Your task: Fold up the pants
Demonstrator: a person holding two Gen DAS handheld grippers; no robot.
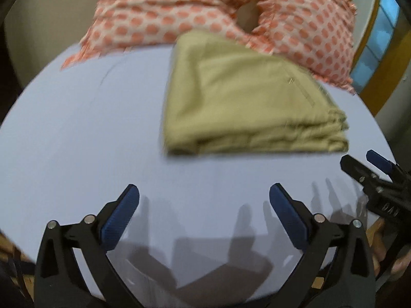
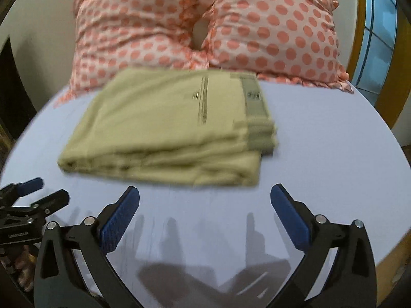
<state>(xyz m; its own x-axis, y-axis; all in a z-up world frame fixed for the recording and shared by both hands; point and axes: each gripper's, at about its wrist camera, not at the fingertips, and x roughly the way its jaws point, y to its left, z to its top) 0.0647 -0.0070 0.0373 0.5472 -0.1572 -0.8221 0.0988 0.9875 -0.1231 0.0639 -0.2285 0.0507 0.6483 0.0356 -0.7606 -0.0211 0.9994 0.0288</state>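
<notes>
Pants (image 1: 246, 102) lie folded into a thick khaki rectangle on the bed (image 1: 77, 133), which is covered in a pale lavender sheet. From my left wrist camera the stack sits ahead and to the right of centre, its layered fold edges facing me and toward the right side; a pocket seam with a small metal stud shows on the top face. From my right wrist camera the same pants (image 2: 167, 128) sit ahead and left of centre, waistband end turned to the right, layers stacked roughly square, lower layer sticking out a bit at the near edge. Behind the pants, two pillows (image 2: 205, 25) in white cloth with coral dots rest at the head of the bed; the far edge of the pants lies just at or against them, I cannot tell which. Left gripper (image 1: 204, 195): jaws spread wide, blue pads apart, nothing between them, held over bare sheet short of the near edge of the pants. Right gripper (image 2: 205, 196): also spread wide and holding nothing, just short of the near fold edge. Each gripper shows in the other's camera, the right gripper (image 1: 359, 161) at the right edge of the left view, the left gripper (image 2: 48, 188) at the left edge of the right view, both beside the pants and not touching them. Both views are motion-blurred, so fine detail on the cloth is soft. A window (image 2: 377, 38) with a yellow frame shows at far right.
</notes>
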